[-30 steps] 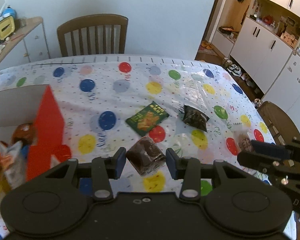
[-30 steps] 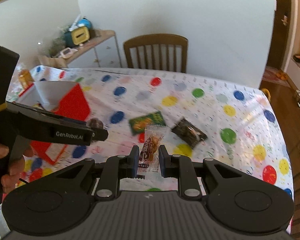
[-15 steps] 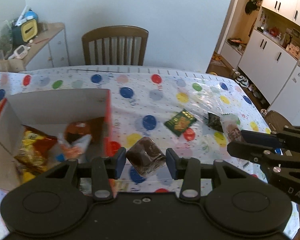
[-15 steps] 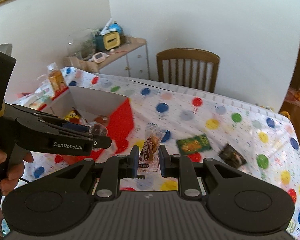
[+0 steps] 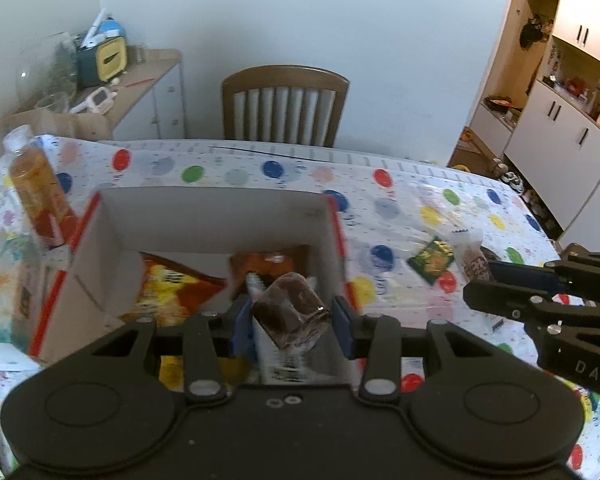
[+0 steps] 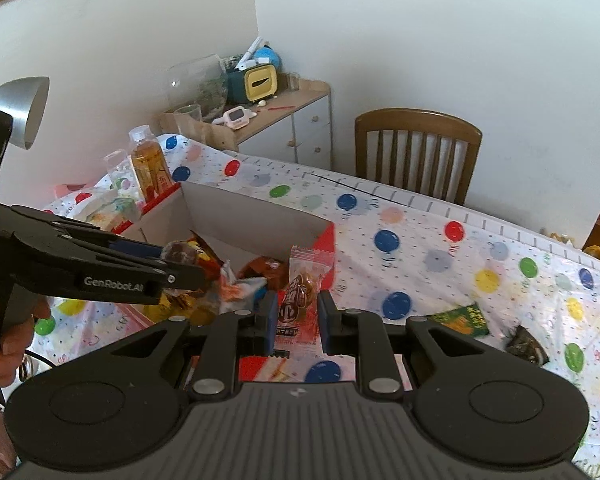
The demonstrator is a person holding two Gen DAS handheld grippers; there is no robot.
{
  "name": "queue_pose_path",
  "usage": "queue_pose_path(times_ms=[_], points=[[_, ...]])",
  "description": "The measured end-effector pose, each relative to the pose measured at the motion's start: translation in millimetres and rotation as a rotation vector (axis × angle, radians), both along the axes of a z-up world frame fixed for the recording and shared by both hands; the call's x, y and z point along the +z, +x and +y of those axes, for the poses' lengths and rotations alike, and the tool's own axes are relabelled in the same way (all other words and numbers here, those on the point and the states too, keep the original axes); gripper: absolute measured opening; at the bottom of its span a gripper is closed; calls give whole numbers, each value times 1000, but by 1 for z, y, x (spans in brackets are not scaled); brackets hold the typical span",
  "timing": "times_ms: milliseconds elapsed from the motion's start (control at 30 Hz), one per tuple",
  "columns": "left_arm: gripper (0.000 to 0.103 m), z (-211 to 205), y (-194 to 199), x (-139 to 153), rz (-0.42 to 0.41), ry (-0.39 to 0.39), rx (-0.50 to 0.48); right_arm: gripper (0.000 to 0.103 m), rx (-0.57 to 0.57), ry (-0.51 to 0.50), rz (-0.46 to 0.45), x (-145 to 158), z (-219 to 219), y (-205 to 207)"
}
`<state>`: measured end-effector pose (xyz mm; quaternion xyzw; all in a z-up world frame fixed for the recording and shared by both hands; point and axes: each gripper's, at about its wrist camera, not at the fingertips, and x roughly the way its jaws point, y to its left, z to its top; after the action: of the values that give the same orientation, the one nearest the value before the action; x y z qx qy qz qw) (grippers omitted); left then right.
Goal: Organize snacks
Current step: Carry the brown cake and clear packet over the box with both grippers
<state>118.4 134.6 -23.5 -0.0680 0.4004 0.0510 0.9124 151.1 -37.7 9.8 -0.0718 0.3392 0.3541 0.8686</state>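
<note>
My left gripper [image 5: 290,320] is shut on a dark brown snack packet [image 5: 288,308] and hangs over the open red and white cardboard box [image 5: 212,200]. The box holds a yellow bag [image 5: 172,284] and an orange-brown packet [image 5: 268,260]. My right gripper [image 6: 298,320] is shut on a clear-wrapped brown candy [image 6: 300,296], just right of the box's near corner [image 6: 324,240]. The right wrist view shows the left gripper [image 6: 180,268] over the box with its brown packet [image 6: 176,250]. A green packet [image 6: 460,318] and a dark packet [image 6: 526,344] lie on the tablecloth to the right.
A bottle of orange drink [image 6: 148,164] and clear packaging [image 6: 116,204] stand left of the box. A wooden chair [image 5: 284,104] is at the table's far side, a cluttered sideboard [image 6: 268,112] beyond. A hand [image 6: 4,340] holds the left gripper's handle.
Both grippers have swung left from the loose packets toward the box, each still holding its snack. The left gripper is now over the box's opening; the right one has reached its corner.
</note>
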Motion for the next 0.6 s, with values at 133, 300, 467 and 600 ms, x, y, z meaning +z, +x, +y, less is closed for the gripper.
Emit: queue_pose_path(times_ms=[133,300,467,600], points=[[41,24,-3,-1,8,11,16,20,5,-7,9,-3,23,1],[41,55,-4,-9,31,27,39,20,12,-20,25,-11,53,4],[41,85,-2,-20,69,36,59,20,20,-26,66,-23,85,9],[41,106,3,-33,108,44,67,20,39,-45,94,-36,112,12]])
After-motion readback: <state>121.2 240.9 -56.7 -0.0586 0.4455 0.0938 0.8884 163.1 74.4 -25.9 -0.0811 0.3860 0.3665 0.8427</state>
